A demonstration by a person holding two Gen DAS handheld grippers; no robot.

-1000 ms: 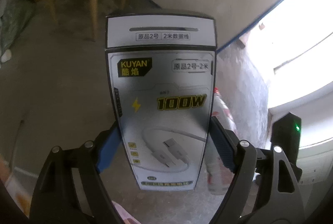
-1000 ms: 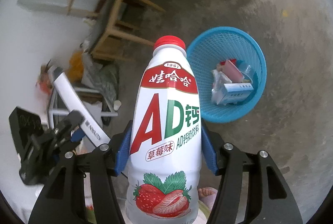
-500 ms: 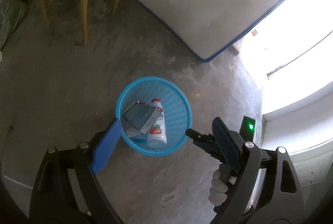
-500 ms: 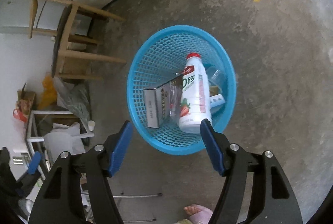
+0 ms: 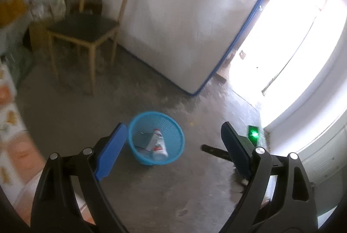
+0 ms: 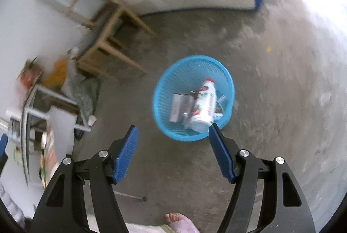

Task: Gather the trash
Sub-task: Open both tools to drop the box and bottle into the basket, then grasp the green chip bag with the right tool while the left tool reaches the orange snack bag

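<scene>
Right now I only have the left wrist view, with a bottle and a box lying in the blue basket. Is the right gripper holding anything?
Observer: No. The right gripper is open and empty, jaws spread wide, aimed at the floor on the near side of the blue basket.
Operator: Anything else in there that I can't make out?
Observer: Yes, a small white-and-blue carton peeks out beside the bottle, against the basket's right wall.
Operator: What's closest below that gripper?
Observer: A foot in a pink slipper, at the bottom edge of the right wrist view, apart from the basket.
</scene>
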